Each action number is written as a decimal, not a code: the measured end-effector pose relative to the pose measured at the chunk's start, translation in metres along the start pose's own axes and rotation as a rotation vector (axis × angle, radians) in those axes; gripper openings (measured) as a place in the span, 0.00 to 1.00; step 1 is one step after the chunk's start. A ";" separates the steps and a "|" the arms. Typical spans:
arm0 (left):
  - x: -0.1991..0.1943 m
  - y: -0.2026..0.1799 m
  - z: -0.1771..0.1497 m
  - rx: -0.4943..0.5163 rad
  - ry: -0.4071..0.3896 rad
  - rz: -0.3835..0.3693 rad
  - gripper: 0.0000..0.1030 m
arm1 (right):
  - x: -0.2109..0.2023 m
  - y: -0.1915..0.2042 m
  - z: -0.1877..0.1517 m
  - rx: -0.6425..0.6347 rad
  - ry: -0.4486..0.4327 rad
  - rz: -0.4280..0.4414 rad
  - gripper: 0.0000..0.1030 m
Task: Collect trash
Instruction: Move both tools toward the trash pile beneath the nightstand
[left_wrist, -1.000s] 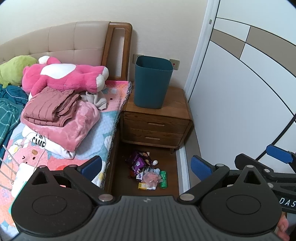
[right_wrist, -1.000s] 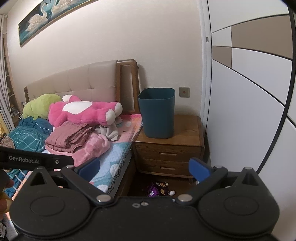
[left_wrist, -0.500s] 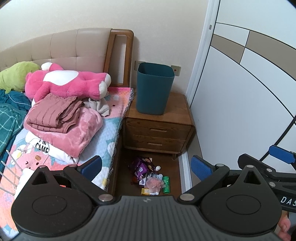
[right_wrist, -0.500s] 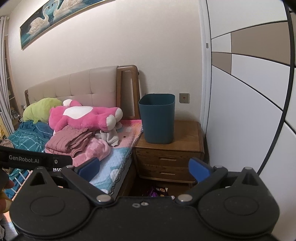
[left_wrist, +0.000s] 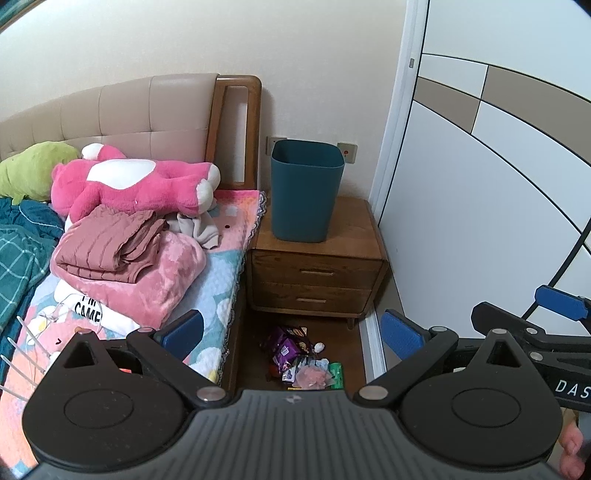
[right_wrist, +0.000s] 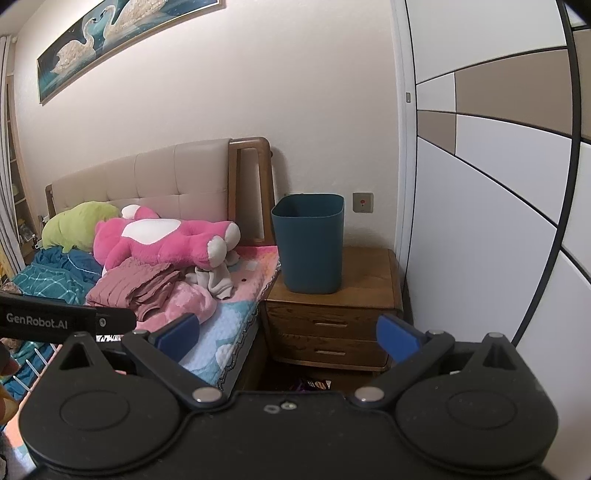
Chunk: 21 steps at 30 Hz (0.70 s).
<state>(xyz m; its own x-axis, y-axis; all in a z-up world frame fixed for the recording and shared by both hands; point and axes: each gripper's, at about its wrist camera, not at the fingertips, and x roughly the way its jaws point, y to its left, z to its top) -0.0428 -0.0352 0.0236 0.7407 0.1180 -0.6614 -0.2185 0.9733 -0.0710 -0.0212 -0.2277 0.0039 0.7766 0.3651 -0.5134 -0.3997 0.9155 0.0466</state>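
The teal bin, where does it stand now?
In both views the teal bin stands upright on the wooden nightstand, right of the bed, near the wall.

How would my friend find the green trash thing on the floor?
Start at the wooden two-drawer nightstand beside the bed. On the brown floor in front of it lies a small pile of wrappers. The green packet sits at the pile's right edge, the only green piece beside purple and pink ones.
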 end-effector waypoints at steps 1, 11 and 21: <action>0.000 0.000 0.000 0.001 -0.001 0.000 1.00 | 0.000 -0.001 0.000 0.001 -0.001 -0.001 1.00; -0.002 0.002 -0.001 -0.005 -0.011 -0.001 1.00 | 0.000 -0.001 0.001 0.000 -0.003 0.000 1.00; -0.006 -0.002 0.002 -0.017 -0.045 -0.019 1.00 | -0.003 -0.006 0.007 0.003 -0.030 0.002 1.00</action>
<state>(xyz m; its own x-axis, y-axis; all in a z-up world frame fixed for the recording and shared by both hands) -0.0453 -0.0378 0.0291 0.7723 0.1091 -0.6258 -0.2149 0.9719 -0.0958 -0.0175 -0.2328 0.0115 0.7897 0.3721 -0.4877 -0.4001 0.9151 0.0505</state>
